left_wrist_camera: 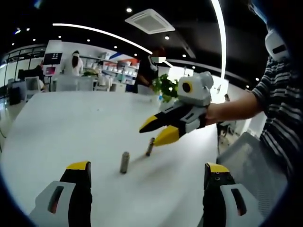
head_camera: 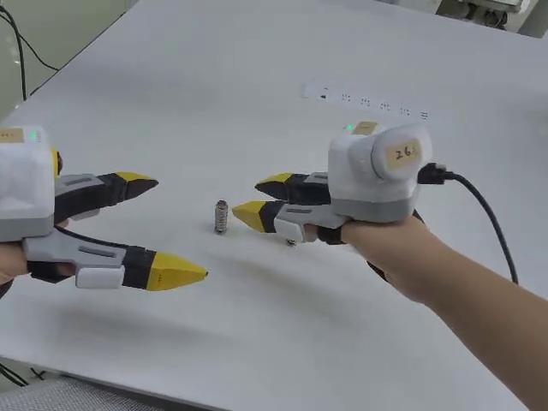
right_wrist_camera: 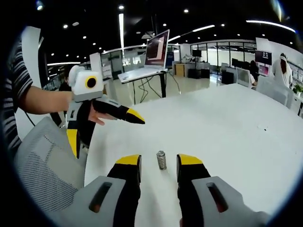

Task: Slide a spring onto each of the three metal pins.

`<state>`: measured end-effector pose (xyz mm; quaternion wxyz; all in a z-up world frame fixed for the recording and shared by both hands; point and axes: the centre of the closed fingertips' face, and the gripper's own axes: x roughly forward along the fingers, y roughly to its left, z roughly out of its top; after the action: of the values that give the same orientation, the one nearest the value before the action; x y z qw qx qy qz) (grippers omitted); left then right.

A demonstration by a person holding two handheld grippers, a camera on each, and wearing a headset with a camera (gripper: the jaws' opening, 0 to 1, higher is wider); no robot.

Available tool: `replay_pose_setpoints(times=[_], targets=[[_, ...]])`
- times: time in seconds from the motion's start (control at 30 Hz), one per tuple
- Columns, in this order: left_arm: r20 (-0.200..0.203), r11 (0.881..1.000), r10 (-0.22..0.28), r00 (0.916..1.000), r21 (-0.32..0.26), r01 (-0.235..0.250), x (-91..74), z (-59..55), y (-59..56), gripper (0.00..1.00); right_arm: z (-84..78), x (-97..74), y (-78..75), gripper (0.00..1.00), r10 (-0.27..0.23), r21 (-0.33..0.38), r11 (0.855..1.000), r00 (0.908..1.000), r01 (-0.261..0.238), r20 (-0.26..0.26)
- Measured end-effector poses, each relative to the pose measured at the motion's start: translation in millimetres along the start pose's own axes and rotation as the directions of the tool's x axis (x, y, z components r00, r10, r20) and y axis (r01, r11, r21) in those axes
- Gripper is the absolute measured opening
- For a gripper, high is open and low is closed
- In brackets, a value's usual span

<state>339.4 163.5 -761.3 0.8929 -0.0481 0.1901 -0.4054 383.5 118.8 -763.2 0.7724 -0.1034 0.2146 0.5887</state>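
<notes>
White surface (head_camera: 257, 68) in office room, ceiling lights (left_wrist_camera: 125, 9) overhead. Spring (head_camera: 222, 217) upright at frame centre, just left of right gripper (head_camera: 249, 198), fingers slightly parted, empty. Left gripper (head_camera: 178, 228) fingers wide apart, empty.

In the head view the light is bright, even and from overhead, and the focus is sharp throughout. The white tabletop (head_camera: 257, 86) is close to washed out toward the upper frame. Only faint, soft-edged shadows lie on it below the left gripper (head_camera: 179, 228) and the right gripper (head_camera: 247, 197).

Both gripper views are fisheye: straight lines bow toward the edges, where detail goes soft. The ceiling (left_wrist_camera: 94, 14) is dark, while the strip lights (left_wrist_camera: 220, 28) and spotlights (right_wrist_camera: 121, 7) are blown out. The far background is slightly hazy.
</notes>
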Motion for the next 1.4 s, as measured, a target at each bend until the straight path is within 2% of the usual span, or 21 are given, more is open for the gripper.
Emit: replay_pose_setpoints(times=[0.1,0.2,0.33,0.53,0.77,1.17,1.4], targets=[[-0.001,1.000,-0.002,1.0000,0.003,0.002,1.7,1.8,-0.4,0.96,0.5,-11.5,-0.5,0.29,-0.015,0.014,1.000,0.9996,0.015,0.024],[0.014,1.000,0.003,0.9999,0.003,-0.003,2.0,5.6,0.3,0.95,-2.7,-21.9,-1.5,0.29,-0.032,0.014,0.999,0.9984,0.031,0.047],[0.012,1.000,0.001,0.9999,0.000,-0.001,3.6,6.6,0.2,0.95,-13.7,-36.6,-0.4,0.33,-0.041,0.037,0.999,0.9970,0.039,0.065],[0.004,1.000,-0.005,1.0000,0.003,0.005,6.8,7.6,-1.8,0.95,-28.3,-58.5,-3.5,0.36,-0.081,0.044,0.996,0.9930,0.077,0.086],[0.004,1.000,-0.004,1.0000,0.010,0.004,7.9,10.0,-2.6,0.96,-34.1,-83.7,-9.2,0.40,-0.136,0.090,0.988,0.9811,0.124,0.138],[-0.005,1.000,-0.003,1.0000,0.023,0.003,8.9,6.7,-7.0,0.98,-62.4,-112.8,-13.9,0.47,-0.190,0.111,0.978,0.9720,0.175,0.139],[0.003,1.000,-0.005,1.0000,0.020,0.005,7.6,6.3,-11.8,0.98,-72.1,-128.7,-19.0,0.61,-0.234,0.152,0.966,0.9595,0.211,0.157]])
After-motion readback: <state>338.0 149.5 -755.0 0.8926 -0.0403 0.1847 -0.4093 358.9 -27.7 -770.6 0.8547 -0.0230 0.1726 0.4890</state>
